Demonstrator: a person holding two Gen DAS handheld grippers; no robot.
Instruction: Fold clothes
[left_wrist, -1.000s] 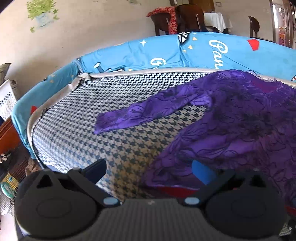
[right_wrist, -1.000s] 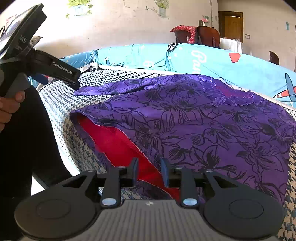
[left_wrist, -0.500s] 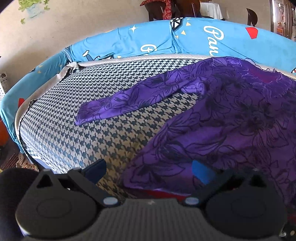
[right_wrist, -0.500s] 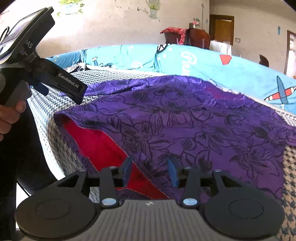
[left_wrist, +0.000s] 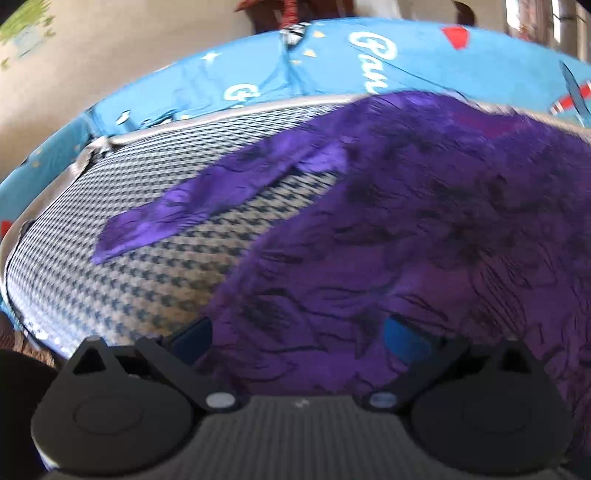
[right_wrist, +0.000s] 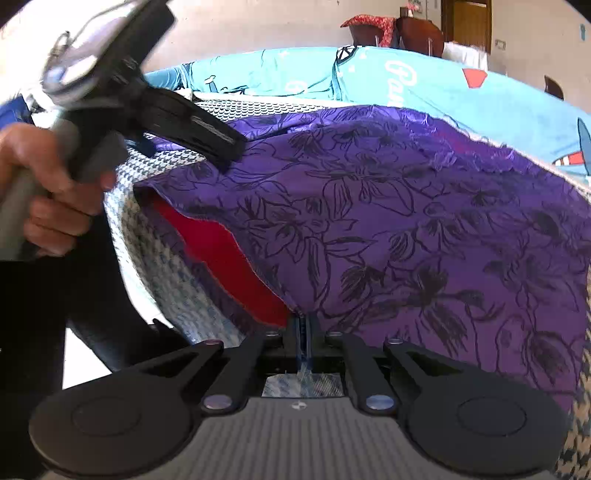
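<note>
Two wrist views, low and close, angled downward over one shared purple garment (left_wrist: 424, 229).

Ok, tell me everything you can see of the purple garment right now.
The purple garment is thin, slightly shiny fabric printed with dark outlined flowers, with a red inside showing at the lifted near hem. It lies spread on the houndstooth cover, one long sleeve stretched out flat to the side. The right gripper is shut on the hem edge, puckering it. The left gripper hangs open over the near left part; contact isn't clear.
</note>
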